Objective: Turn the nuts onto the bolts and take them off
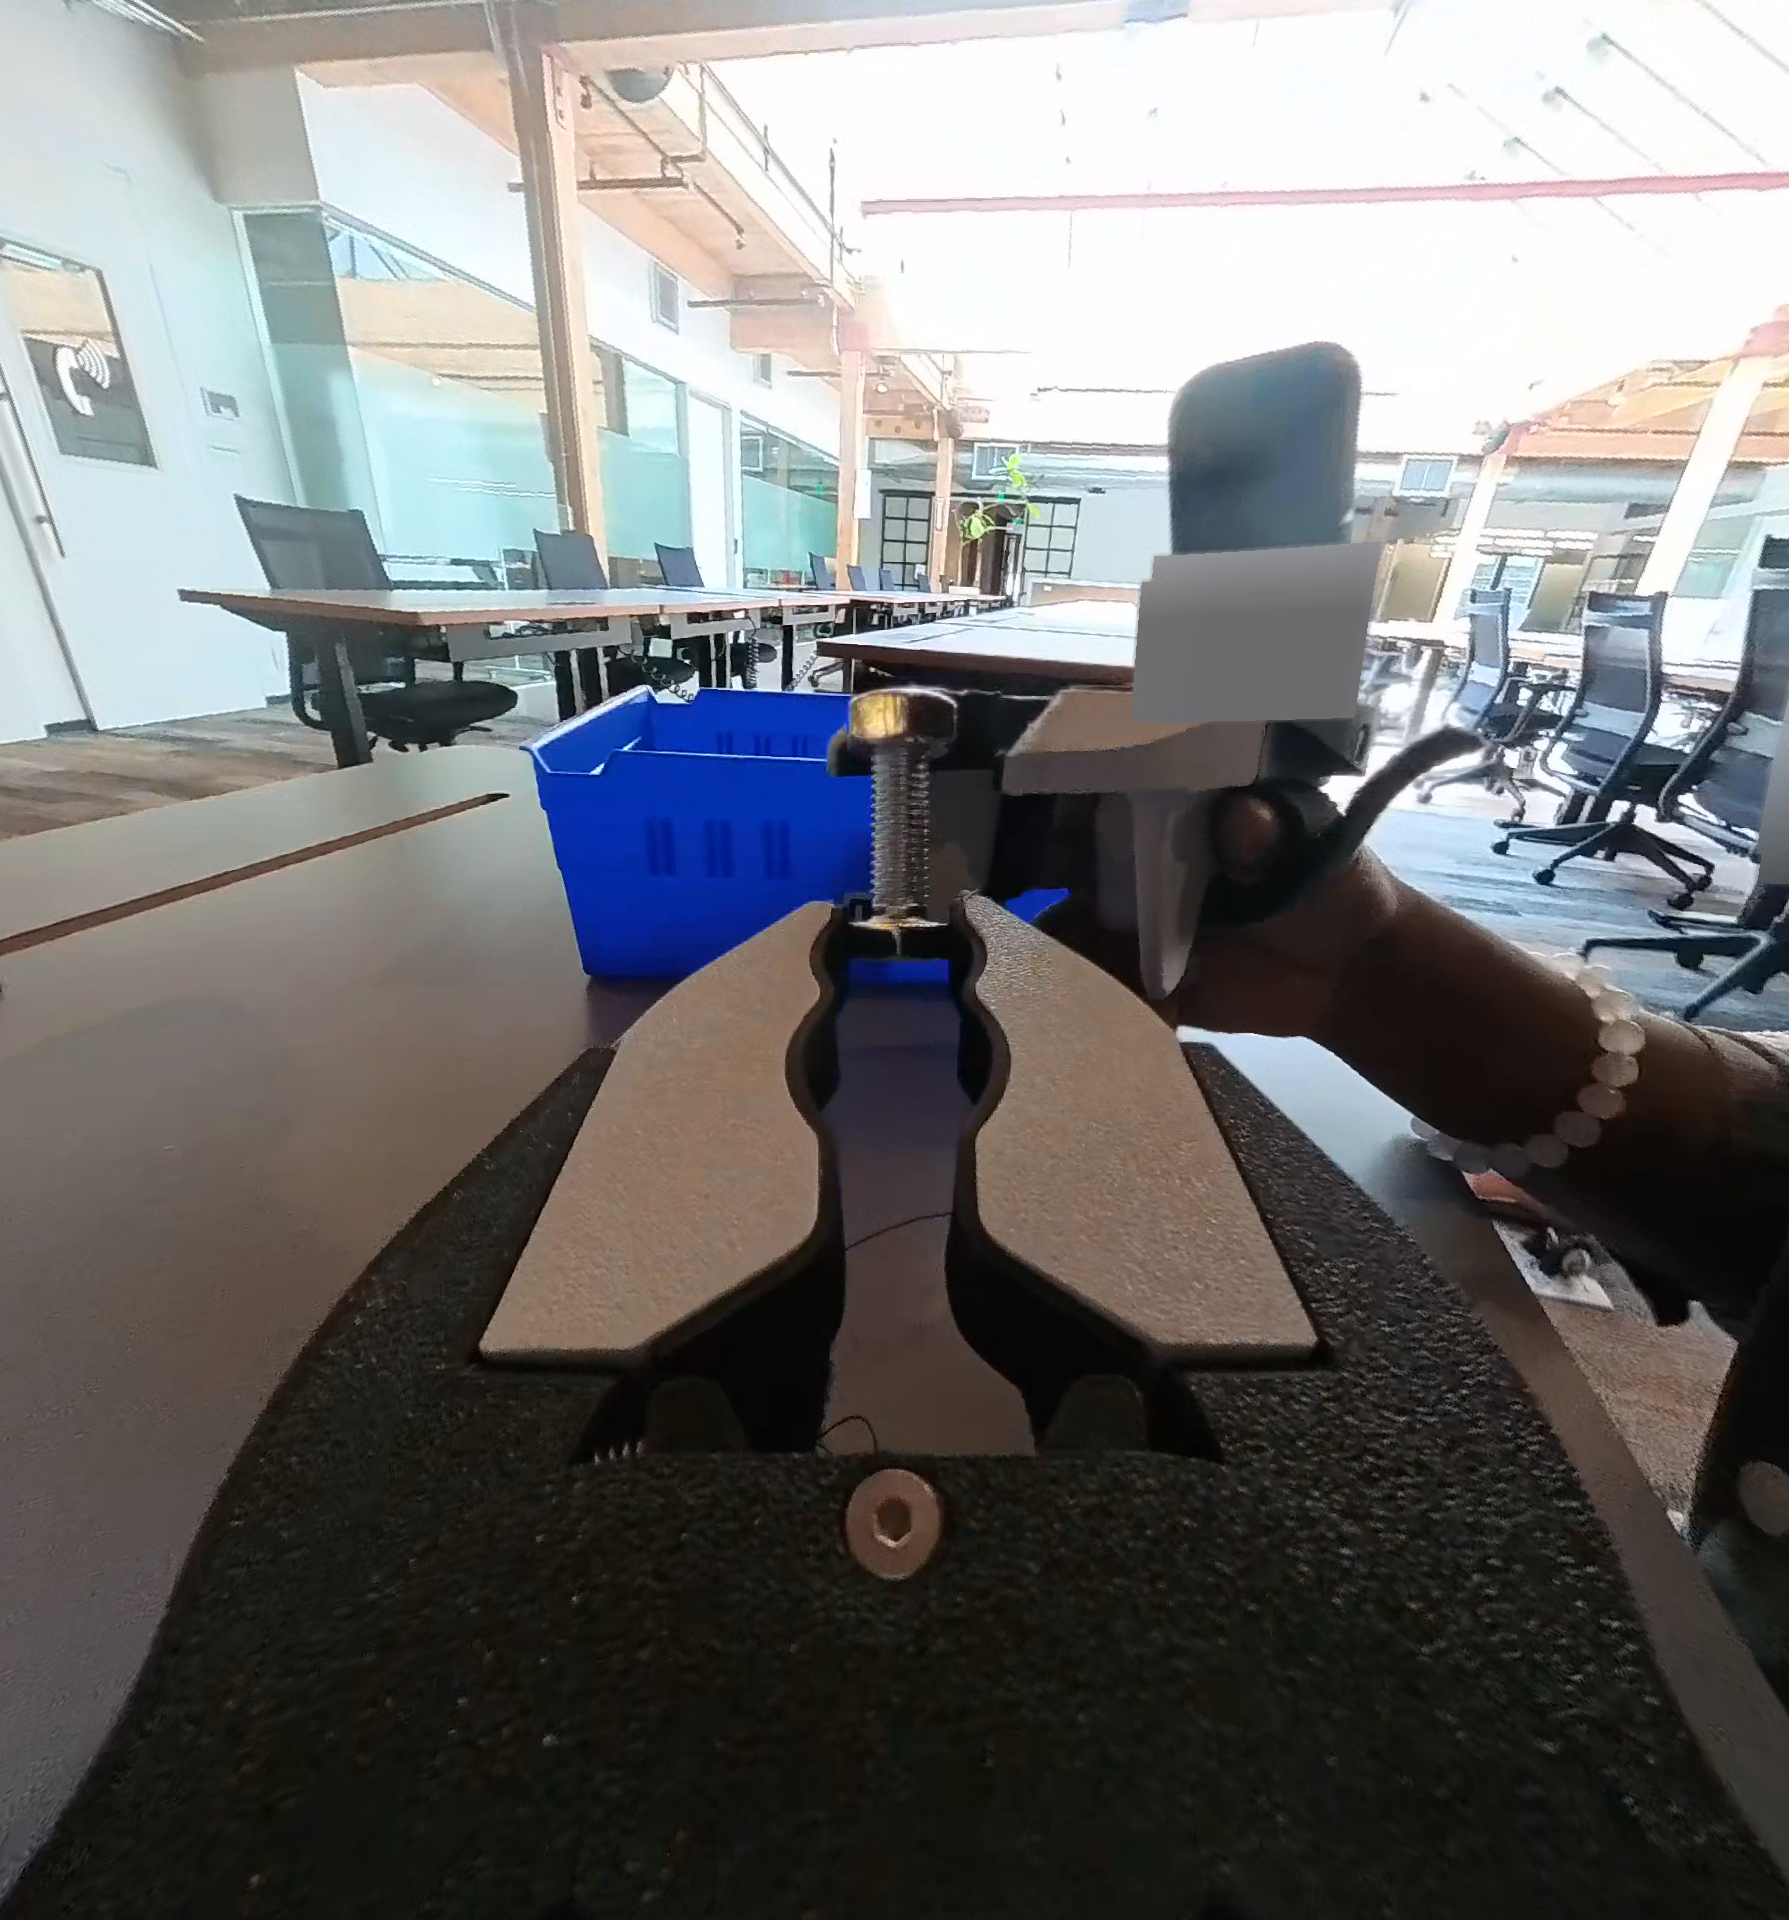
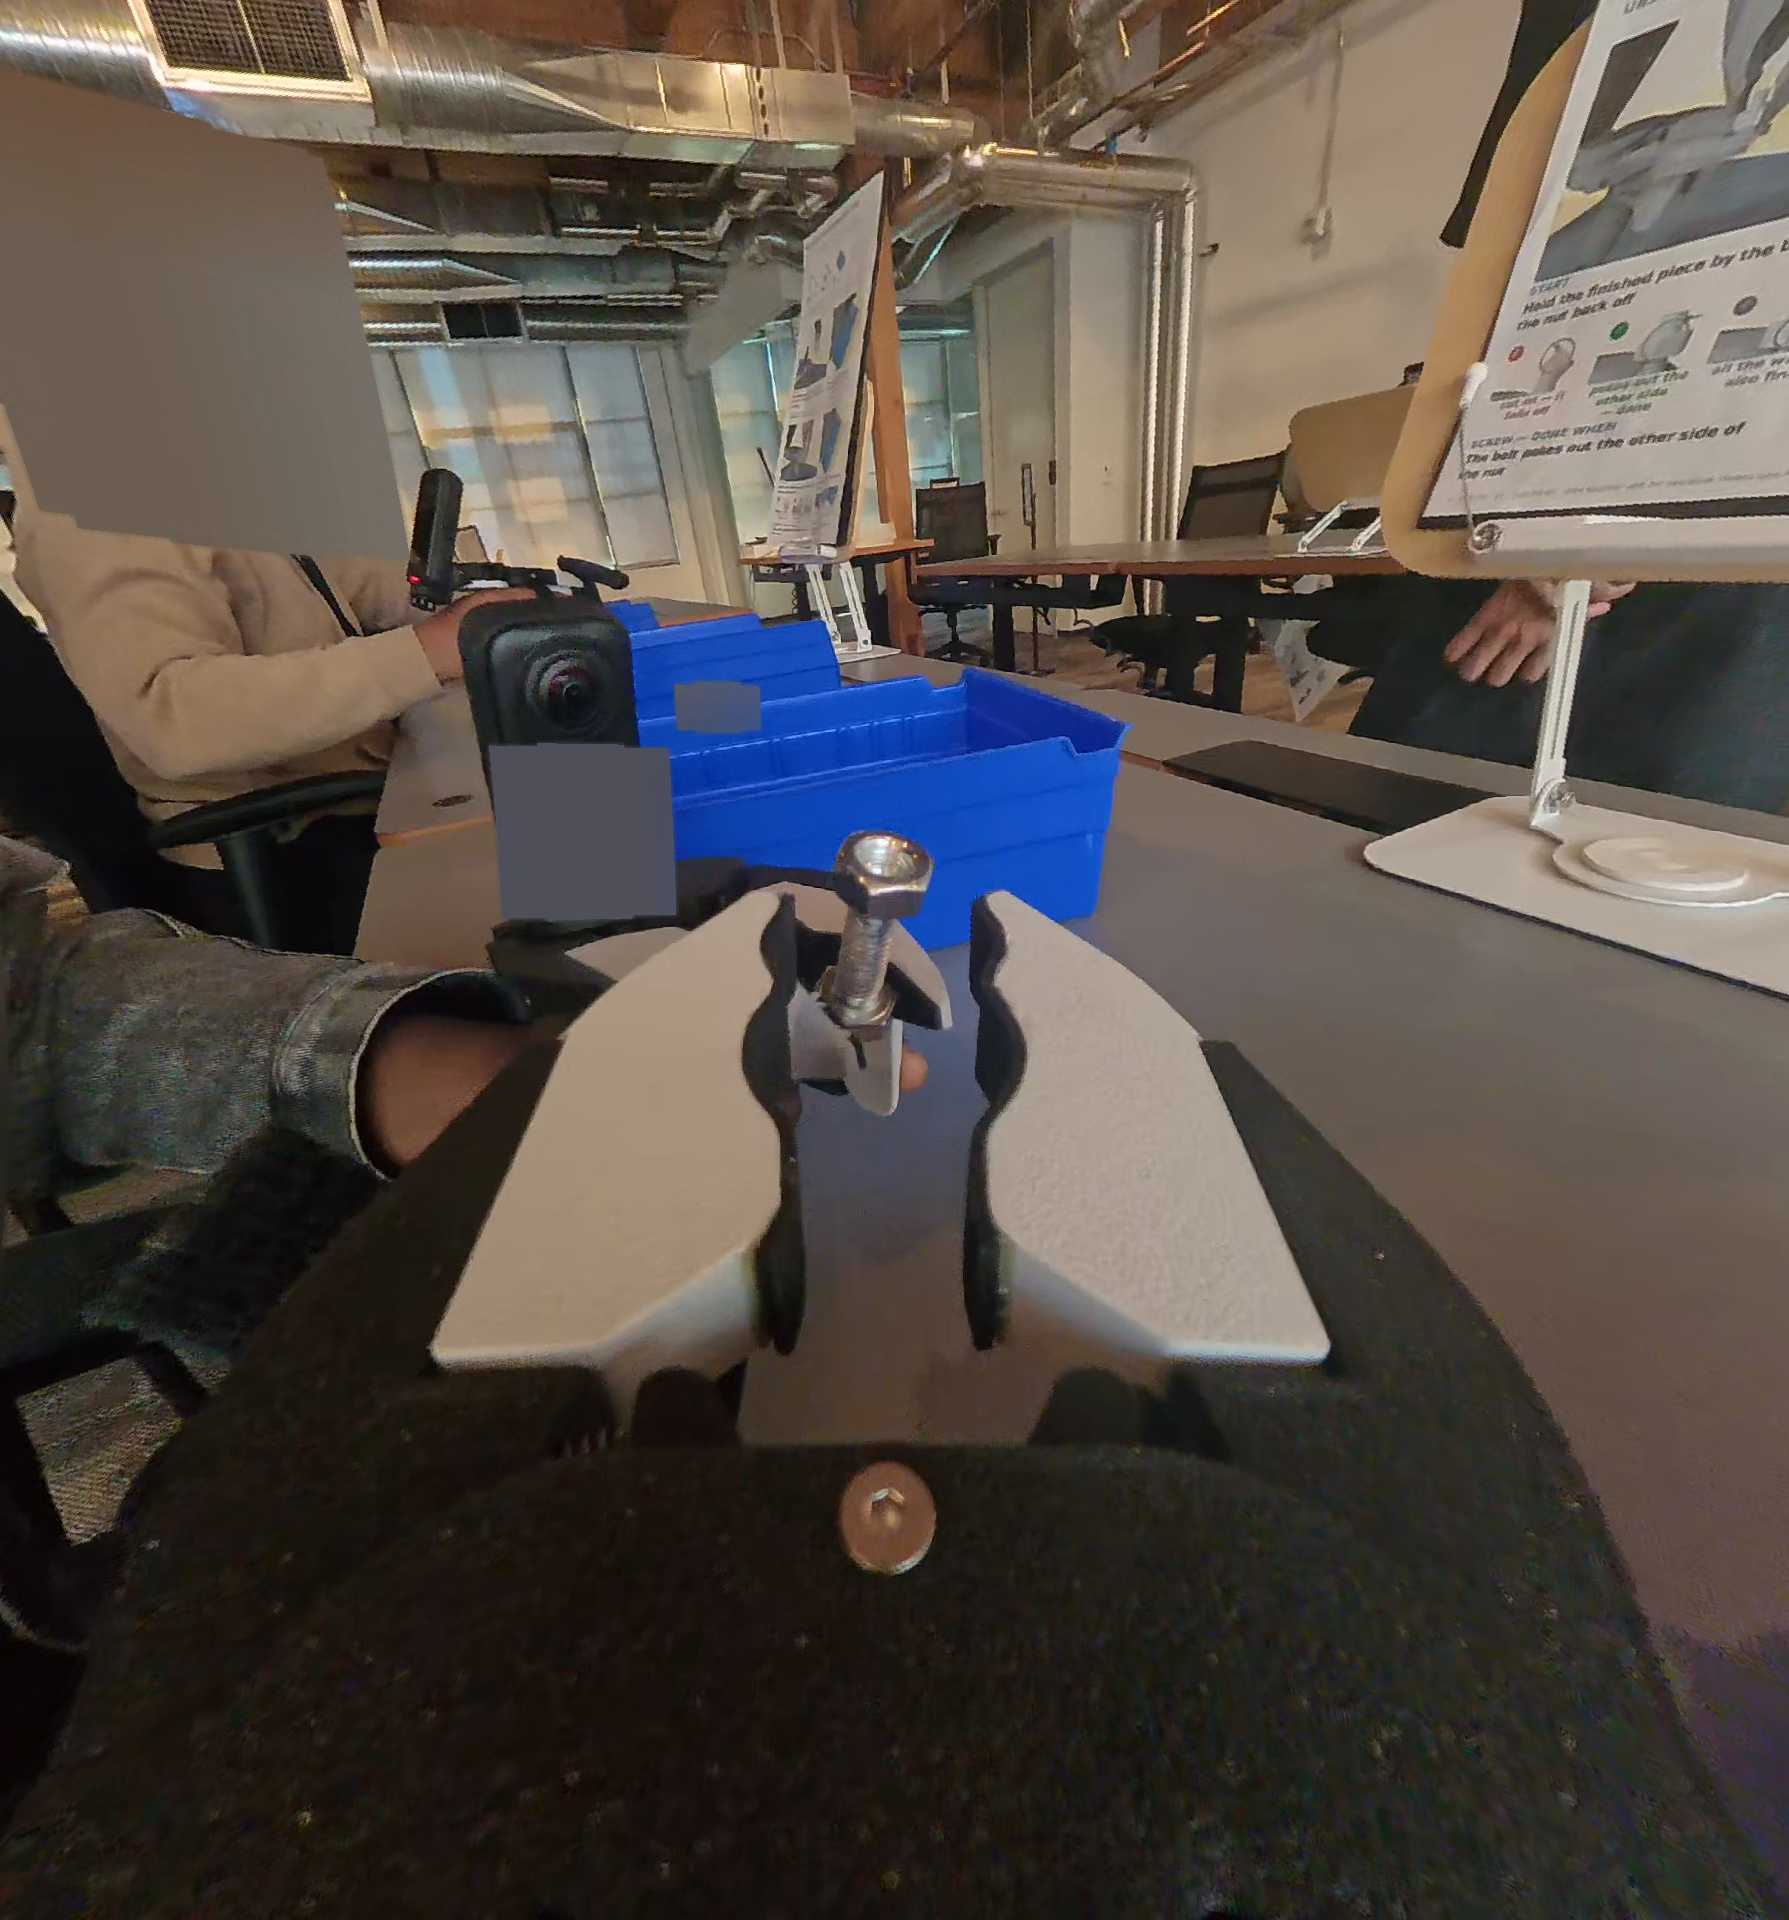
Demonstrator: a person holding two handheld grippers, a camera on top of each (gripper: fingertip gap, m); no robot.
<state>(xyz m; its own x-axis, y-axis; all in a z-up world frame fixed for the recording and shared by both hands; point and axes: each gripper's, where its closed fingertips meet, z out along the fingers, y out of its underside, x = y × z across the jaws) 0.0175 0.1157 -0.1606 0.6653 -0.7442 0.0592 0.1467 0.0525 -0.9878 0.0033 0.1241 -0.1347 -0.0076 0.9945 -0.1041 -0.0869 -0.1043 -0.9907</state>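
The left gripper [image 1: 900, 920] has its 2 grey fingers closed almost together at the tips, pinching the lower end of a shiny threaded steel bolt [image 1: 900, 821], where a hexagonal steel nut [image 2: 857, 1006] sits low on the thread. Whether the pads bear on the nut itself or on the shank beside it, I cannot tell. The bolt stands nearly upright, hex head on top, above the dark grey table [image 1: 246, 1039] and in front of a blue plastic bin [image 1: 703, 821].

The right gripper [image 2: 885, 925] is spread wide with nothing in it, its fingertips flanking the bolt head without touching.

The step in hand looks like taking hold of the head so bolt and nut can be turned against each other. To do it well, centre the head between the right pads, close squarely on 2 opposite flats, then twist about the bolt's own axis while the left grip stays firm. A tilted or off-centre grab would likely cock the thread or slip off the corners.
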